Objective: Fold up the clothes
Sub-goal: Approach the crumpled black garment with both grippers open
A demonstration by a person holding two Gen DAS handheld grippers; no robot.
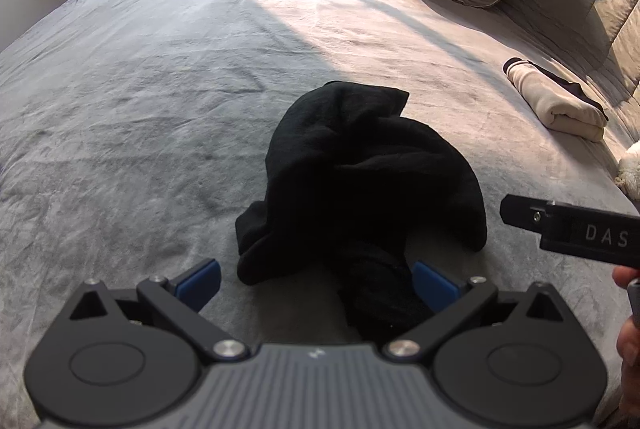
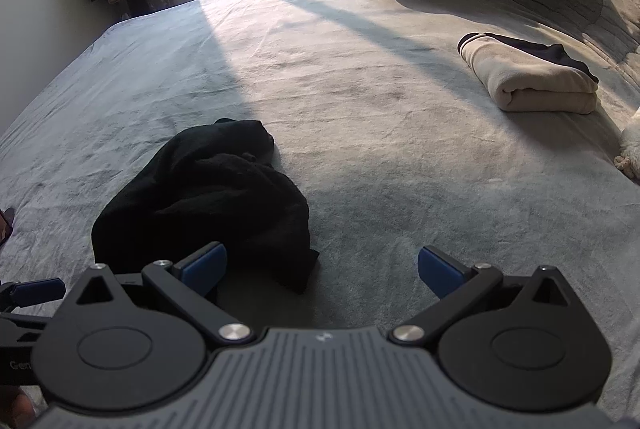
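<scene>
Your left gripper (image 1: 316, 283) is spread wide, angled down over the near end of the crumpled black garment (image 1: 360, 181) on the bed (image 1: 140, 89). Your right gripper (image 2: 322, 271) is also wide, empty, just right of it. A folded beige garment (image 2: 532, 81) lies well apart.

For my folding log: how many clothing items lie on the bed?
2: a crumpled black garment near both grippers, and a folded beige garment by the headboard side. A dark piece beneath it may be another.

Crumpled black garment (image 1: 360, 181) on grey bed (image 1: 140, 89), between wide-open left hand-held gripper (image 1: 316, 283) pads.
</scene>
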